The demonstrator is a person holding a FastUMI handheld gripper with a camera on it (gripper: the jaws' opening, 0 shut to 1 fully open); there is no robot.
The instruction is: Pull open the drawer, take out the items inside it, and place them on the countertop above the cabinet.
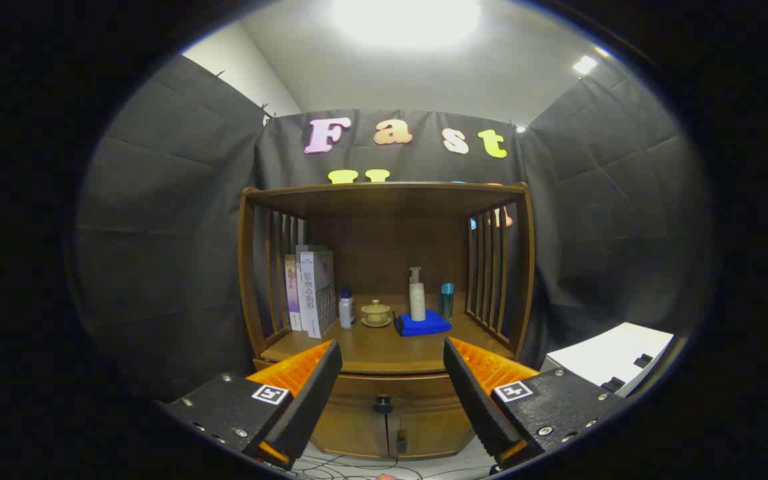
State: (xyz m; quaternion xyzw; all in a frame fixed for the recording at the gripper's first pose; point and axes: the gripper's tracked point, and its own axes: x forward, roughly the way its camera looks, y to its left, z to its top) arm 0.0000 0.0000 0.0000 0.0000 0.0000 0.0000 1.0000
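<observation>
Jaws spread wide is how we find the gripper (392, 373), its two fingers well apart with nothing between them but the sight of the cabinet (384, 427) ahead. We see the drawer (384, 388) just beyond the fingertips, shut flush in the cabinet front, its dark round knob (382, 403) sitting in the gap between the fingers but not touched by either. Below the drawer we make out two lower doors (384, 433) meeting at a centre seam, with a small dark pull near that seam. Above the drawer lies the wooden counter (371, 353), framed by slatted side rails (491, 267) and a top shelf (384, 195). On the counter, toward the back, we count from one side to the other: a few upright books (311, 290) leaning against the slats, a small white bottle with a dark cap (347, 308) beside them, a lidded tea cup on its saucer (376, 313), a folded blue cloth (422, 324) with a tall pump bottle (417, 295) standing on it, and a slim blue can (447, 300) just beside that. Off beside the cabinet we see a white box (614, 357), and cables (357, 467) trail on the floor beneath the fingers. What the drawer holds is hidden from us.
</observation>
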